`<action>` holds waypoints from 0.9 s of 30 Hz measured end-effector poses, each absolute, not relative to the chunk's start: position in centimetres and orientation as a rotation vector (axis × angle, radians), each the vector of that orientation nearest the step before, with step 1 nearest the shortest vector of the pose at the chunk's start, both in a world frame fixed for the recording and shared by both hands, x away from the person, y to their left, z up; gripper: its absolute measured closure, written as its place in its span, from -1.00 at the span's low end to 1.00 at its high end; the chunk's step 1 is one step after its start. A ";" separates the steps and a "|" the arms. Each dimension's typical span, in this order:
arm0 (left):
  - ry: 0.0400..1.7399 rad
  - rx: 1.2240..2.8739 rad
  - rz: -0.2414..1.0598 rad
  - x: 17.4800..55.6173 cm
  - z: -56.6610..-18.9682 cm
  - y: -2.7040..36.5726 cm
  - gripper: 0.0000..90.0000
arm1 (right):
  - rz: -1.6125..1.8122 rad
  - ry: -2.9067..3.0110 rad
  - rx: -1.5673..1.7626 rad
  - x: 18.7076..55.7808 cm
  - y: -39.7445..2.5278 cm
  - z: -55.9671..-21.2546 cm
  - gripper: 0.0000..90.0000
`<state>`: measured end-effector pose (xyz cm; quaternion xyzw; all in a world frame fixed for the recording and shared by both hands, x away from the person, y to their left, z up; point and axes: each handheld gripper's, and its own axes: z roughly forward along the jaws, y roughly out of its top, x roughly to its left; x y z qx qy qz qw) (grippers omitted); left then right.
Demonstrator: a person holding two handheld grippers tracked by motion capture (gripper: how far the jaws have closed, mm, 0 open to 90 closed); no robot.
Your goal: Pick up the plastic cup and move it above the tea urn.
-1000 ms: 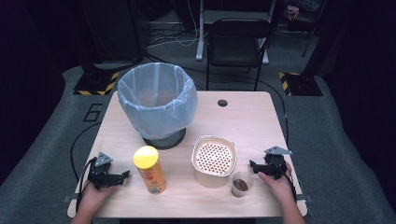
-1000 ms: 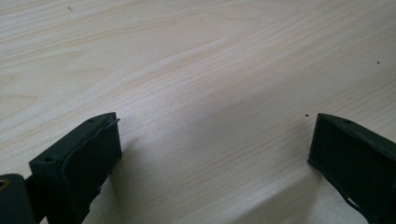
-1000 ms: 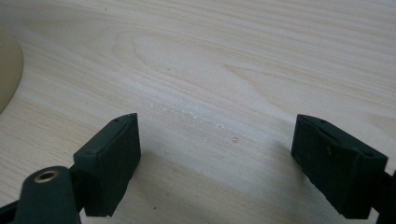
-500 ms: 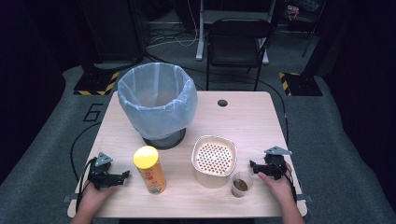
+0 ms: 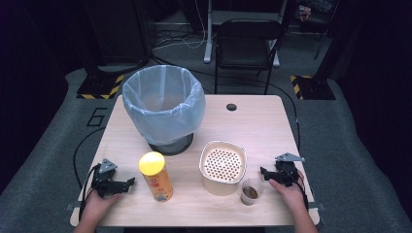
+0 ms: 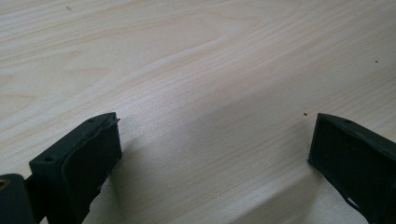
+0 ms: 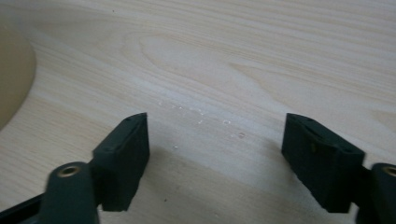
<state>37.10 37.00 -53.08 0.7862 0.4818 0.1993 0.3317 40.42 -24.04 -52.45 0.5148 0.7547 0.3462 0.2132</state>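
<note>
My left gripper point(image 5: 127, 183) rests on the wooden table point(image 5: 262, 131) near its front left corner, open, jaws pointing right toward a yellow-lidded snack can point(image 5: 155, 176). In the left gripper view the left gripper point(image 6: 212, 154) has only bare wood between its jaws. My right gripper point(image 5: 265, 172) lies near the front right, open, jaws pointing left toward a small clear cup point(image 5: 250, 191) with brown contents. In the right gripper view the right gripper point(image 7: 215, 149) stands wide apart over bare wood with a few pale crumbs point(image 7: 201, 114).
A bin lined with a pale blue bag point(image 5: 163, 108) stands at the table's back left. A cream container with a perforated lid point(image 5: 223, 166) sits between the can and the cup; its blurred edge point(image 7: 14, 79) appears in the right gripper view. A black chair point(image 5: 248, 46) stands behind the table.
</note>
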 end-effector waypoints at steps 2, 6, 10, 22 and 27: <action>1.260 2.037 0.533 37.1 -53.2 36.9 -0.95 | 0.975 2.112 1.426 40.3 -23.9 -51.8 -0.37; 1.262 2.029 0.534 37.1 -53.2 36.9 -0.95 | 0.991 2.141 1.377 39.6 -23.4 -50.0 -0.29; 1.261 2.028 0.533 37.1 -53.2 36.8 -0.95 | 1.018 2.166 1.314 38.7 -22.8 -48.2 -0.11; 1.263 2.040 0.526 37.0 -53.1 36.9 -0.95 | 1.075 2.184 1.244 36.4 -22.6 -44.6 -0.13; 1.263 2.040 0.527 37.0 -53.1 36.9 -0.95 | 1.115 2.209 1.249 35.6 -22.5 -44.3 -0.17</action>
